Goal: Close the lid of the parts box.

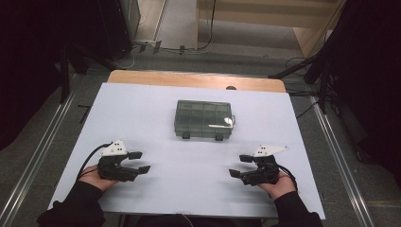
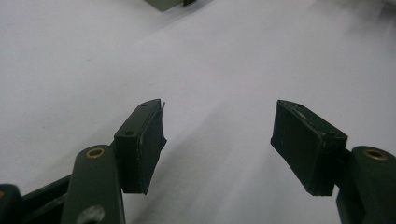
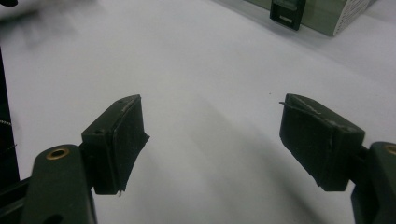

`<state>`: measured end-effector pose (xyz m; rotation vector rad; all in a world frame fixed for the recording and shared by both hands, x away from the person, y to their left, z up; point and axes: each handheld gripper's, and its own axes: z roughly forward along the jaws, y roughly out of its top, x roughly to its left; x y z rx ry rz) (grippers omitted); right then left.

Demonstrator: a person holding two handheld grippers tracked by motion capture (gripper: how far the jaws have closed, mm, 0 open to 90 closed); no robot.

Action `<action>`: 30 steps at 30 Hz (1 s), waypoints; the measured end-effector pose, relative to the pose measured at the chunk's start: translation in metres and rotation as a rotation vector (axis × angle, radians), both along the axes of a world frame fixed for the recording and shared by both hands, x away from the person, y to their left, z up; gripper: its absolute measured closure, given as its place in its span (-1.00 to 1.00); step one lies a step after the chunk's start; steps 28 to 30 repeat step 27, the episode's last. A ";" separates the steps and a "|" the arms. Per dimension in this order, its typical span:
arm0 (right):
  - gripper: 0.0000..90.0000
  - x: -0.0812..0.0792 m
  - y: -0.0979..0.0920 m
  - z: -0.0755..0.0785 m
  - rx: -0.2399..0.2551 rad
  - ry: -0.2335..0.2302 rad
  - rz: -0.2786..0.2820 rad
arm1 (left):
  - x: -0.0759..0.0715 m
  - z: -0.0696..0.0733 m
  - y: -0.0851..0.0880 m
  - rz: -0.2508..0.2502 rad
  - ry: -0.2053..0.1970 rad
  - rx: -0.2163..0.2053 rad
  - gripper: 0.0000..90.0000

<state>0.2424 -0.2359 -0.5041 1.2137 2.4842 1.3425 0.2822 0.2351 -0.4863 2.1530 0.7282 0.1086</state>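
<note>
Here, a person's hands rest low on a white counter (image 1: 142, 104), each holding a gripper. The left gripper (image 1: 140, 161) sits at the near left, its fingers (image 2: 140, 144) spread wide with nothing between them. The right gripper (image 1: 240, 165) sits at the near right, its fingers (image 3: 116, 140) likewise wide and empty. Both point inward across the bare sheet. A closed, clear plastic box (image 1: 204, 119) with two dark latches on its near side lies in the middle of the counter, beyond and between the two grippers, well apart from each.
</note>
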 end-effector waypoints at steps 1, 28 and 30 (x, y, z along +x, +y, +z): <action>-0.48 0.000 0.000 0.000 0.001 0.000 0.000 | 0.000 0.000 0.000 0.001 -0.001 -0.001 -0.26; -0.48 0.001 0.000 -0.001 -0.002 0.002 0.006 | 0.000 -0.001 0.000 -0.002 0.005 0.009 -0.26; -0.48 0.001 0.000 -0.001 -0.002 0.002 0.006 | 0.000 -0.001 0.000 -0.002 0.005 0.009 -0.26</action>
